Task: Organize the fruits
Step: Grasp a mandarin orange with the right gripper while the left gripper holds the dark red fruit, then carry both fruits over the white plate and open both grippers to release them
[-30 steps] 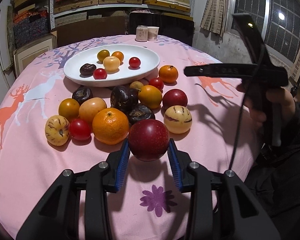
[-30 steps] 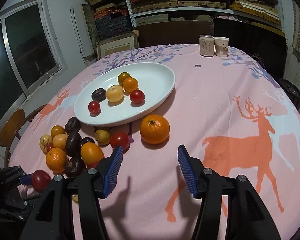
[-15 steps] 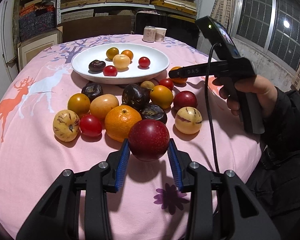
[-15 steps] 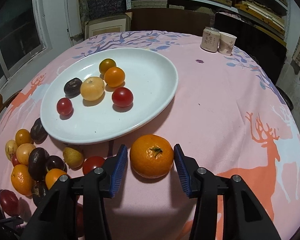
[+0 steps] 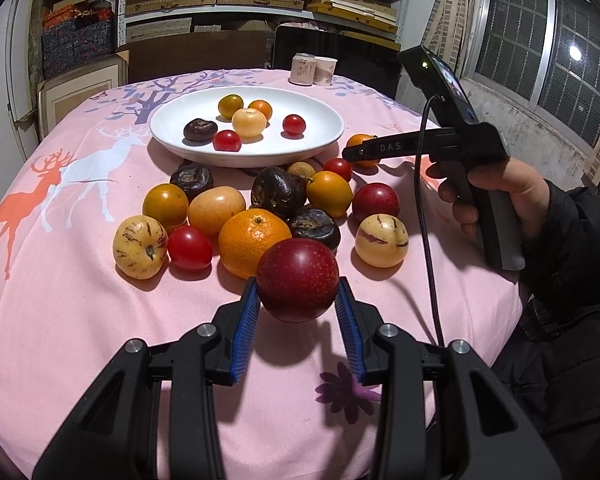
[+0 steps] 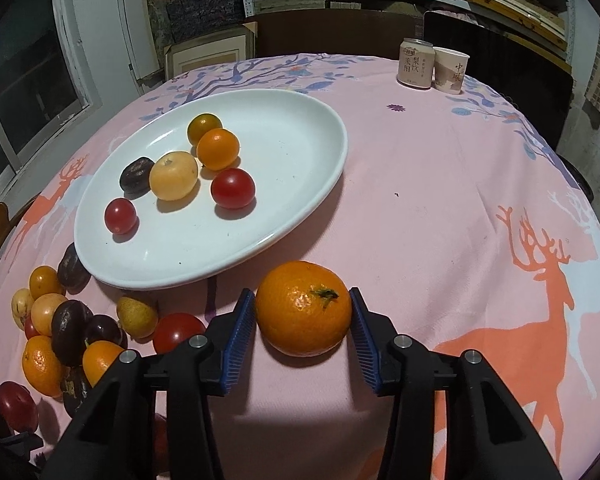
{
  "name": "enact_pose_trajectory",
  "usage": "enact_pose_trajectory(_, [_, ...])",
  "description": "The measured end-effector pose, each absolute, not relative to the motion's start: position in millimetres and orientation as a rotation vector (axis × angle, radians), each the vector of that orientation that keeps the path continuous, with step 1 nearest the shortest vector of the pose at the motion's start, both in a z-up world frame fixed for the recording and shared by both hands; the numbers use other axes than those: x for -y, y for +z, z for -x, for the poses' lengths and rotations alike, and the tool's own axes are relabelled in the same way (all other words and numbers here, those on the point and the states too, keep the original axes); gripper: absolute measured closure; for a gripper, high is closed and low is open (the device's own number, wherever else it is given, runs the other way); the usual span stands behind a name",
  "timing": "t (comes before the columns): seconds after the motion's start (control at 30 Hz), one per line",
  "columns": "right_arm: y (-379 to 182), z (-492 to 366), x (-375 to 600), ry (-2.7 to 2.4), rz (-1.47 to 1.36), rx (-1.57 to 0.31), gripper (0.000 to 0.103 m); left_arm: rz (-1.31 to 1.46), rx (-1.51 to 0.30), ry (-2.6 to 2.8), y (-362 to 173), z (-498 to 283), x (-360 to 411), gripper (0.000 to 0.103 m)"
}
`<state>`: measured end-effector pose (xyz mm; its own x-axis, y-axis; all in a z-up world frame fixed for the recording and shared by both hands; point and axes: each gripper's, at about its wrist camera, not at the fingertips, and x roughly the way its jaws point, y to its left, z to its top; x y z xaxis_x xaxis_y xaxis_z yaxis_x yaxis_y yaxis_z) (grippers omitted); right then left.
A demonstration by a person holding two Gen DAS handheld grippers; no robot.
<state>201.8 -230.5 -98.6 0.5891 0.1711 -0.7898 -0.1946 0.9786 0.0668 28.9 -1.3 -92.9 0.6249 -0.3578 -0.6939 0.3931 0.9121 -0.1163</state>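
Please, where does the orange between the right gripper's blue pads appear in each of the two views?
Left wrist view: the orange is right of centre, beside the near right rim of the white plate, half hidden behind the right gripper.
Right wrist view: low centre, on the cloth between the blue pads.
Shared landmark: the white plate.

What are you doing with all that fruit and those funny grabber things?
A person is sorting fruit with a gripper in each hand. The left gripper holds a red plum up off the pink tablecloth. The right gripper is clamped around an orange that sits on the cloth beside the white plate. Six small fruits lie on the plate already, and a pile waits on the cloth.
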Motion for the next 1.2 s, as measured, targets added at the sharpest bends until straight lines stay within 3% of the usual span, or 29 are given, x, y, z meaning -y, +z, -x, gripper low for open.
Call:
enact_pose_trajectory(0.33, [-90,-188,233,0.233,-0.006,-0.88,0.059,-0.041,-0.784,-0.427,-91,-29,0,0.066])
enact_pose_trajectory(0.7, [-40,-156,239,0.317,-0.029,-0.782,0.059,-0.025,-0.728,-0.413,-55,-49,-7,0.066])
enact_pose_trajectory(1.03, [28,-178,233,0.351,0.005,-0.665,0.059,-0.029,-0.65,-0.36,17,-140,-13,0.066])
enact_pose_trajectory(1.2, [39,-216,220,0.352,0.032,-0.66,0.059,0.014,-0.703,-0.342,29,-213,-12,0.066])
